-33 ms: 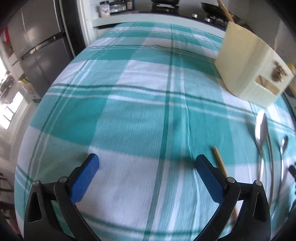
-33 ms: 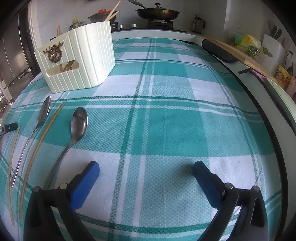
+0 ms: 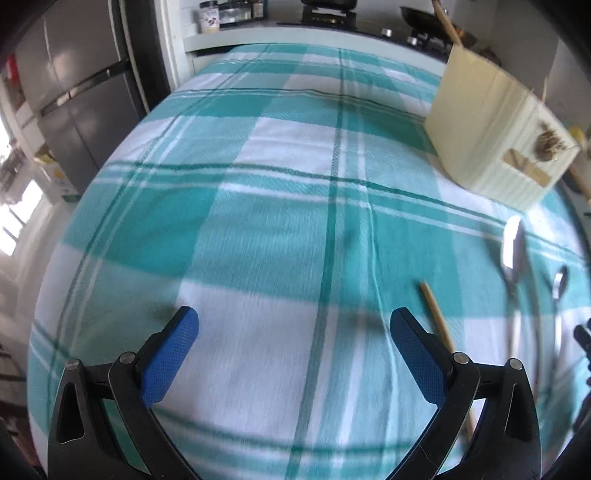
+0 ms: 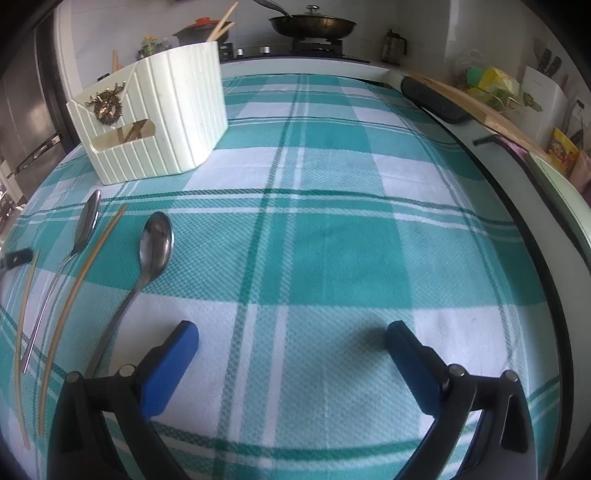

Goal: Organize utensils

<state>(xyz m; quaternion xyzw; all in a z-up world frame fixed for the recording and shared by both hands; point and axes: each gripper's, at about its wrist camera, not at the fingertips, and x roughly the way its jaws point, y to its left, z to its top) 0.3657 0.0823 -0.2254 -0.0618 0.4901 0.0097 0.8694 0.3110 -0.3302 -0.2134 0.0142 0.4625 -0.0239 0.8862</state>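
Two metal spoons, a larger one (image 4: 157, 240) and a slimmer one (image 4: 86, 225), lie on the checked cloth left of my right gripper (image 4: 291, 339). Two wooden chopsticks (image 4: 81, 280) (image 4: 24, 321) lie beside them. The cream ribbed utensil holder (image 4: 159, 122) stands upright behind them, with chopsticks poking out of it. In the left wrist view a chopstick (image 3: 437, 317) passes just right of my left gripper (image 3: 293, 328), with a spoon (image 3: 513, 254) and a second spoon (image 3: 559, 284) further right and the holder (image 3: 491, 125) at the far right. Both grippers are open and hold nothing.
The teal and white cloth (image 4: 332, 229) covers the table. A stove with a lidded pan (image 4: 312, 24) is behind it. A counter with a knife block (image 4: 543, 96) and packets runs along the right. A grey fridge (image 3: 74, 92) stands at the left.
The left wrist view is slightly blurred and the utensils and holder sit a little further left in it. The right wrist view is unchanged. Both grippers stay open.
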